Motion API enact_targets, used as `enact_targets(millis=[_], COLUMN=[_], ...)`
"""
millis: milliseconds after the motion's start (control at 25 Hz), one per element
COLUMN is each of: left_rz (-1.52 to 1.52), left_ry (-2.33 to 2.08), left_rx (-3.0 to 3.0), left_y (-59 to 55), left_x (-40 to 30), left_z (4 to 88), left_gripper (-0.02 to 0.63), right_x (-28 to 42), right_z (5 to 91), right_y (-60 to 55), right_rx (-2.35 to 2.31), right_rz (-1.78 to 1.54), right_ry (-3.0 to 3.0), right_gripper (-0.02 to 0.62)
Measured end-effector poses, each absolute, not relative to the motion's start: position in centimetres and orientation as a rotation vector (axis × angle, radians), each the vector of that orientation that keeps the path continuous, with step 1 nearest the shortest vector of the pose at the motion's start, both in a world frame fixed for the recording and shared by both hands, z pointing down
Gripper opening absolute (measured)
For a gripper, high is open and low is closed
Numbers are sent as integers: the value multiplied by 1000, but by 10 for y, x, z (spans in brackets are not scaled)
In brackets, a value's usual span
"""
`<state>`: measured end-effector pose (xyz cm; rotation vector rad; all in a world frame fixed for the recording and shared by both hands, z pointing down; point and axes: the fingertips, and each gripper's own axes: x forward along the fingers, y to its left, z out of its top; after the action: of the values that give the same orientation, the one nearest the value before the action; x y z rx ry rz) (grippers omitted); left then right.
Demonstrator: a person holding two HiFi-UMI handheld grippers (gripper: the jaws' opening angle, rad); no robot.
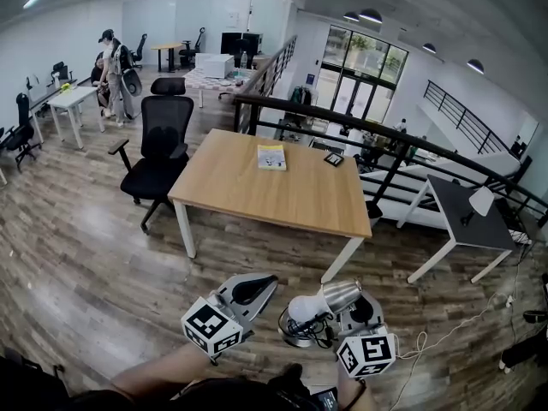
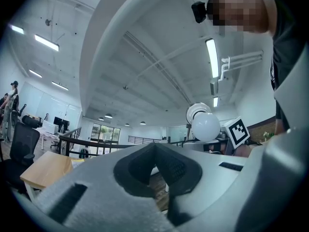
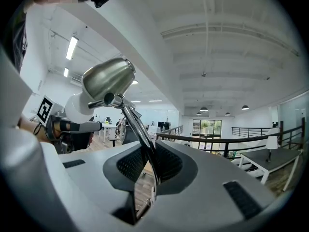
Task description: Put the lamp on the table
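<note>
The lamp has a shiny metal shade [image 1: 341, 295], a white bulb [image 1: 303, 309] and a thin chrome stem [image 3: 139, 128]. My right gripper [image 1: 356, 309] is shut on that stem, which runs between the jaws in the right gripper view [image 3: 147, 152], with the shade [image 3: 108, 79] up to the left. The lamp hangs low over the wood floor, in front of the wooden table [image 1: 282, 197]. My left gripper [image 1: 247, 290] is beside it on the left, shut with nothing in it [image 2: 157, 164]. Its view shows the bulb [image 2: 205, 125] to the right and the table [image 2: 44, 169] at lower left.
On the table lie a booklet [image 1: 271, 157] and a small dark device [image 1: 334, 158]. A black office chair [image 1: 163, 144] stands at its left side. A dark railing [image 1: 342, 122] runs behind it, a grey desk [image 1: 462, 221] stands at right, and a person [image 1: 111, 71] is far back left.
</note>
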<state>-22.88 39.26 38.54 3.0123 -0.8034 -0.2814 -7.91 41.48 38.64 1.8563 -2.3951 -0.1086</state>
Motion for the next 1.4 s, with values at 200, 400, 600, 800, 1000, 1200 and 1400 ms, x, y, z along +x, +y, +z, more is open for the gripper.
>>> enact_targets(millis=[200, 400, 600, 800, 1000, 1200, 1400], left_rz=[-277, -275, -282, -286, -289, -303, -309], left_ry=[-816, -833, -861, -894, -921, -944, -955], left_rx=[3002, 2997, 2984, 2980, 2969, 2955, 2952], left_y=[380, 364, 340, 313, 281, 242, 207], left_x=[-229, -215, -201, -182, -157, -119, -77], left_z=[390, 391, 390, 389, 394, 395, 393], left_gripper=[8, 8, 8, 8, 8, 8, 8], right_x=[-83, -73, -61, -42, -20, 11, 44], right_z=[390, 389, 388, 387, 389, 389, 390], right_y=[402, 385, 362, 335, 303, 265, 231], right_rx=[1839, 1814, 1786, 1758, 1733, 1700, 1673], right_rz=[-101, -101, -107, -96, -87, -96, -76], right_ry=[-2411, -2436, -2455, -2477, -2500, -2526, -2546], right_gripper=[51, 52, 52, 52, 52, 52, 52])
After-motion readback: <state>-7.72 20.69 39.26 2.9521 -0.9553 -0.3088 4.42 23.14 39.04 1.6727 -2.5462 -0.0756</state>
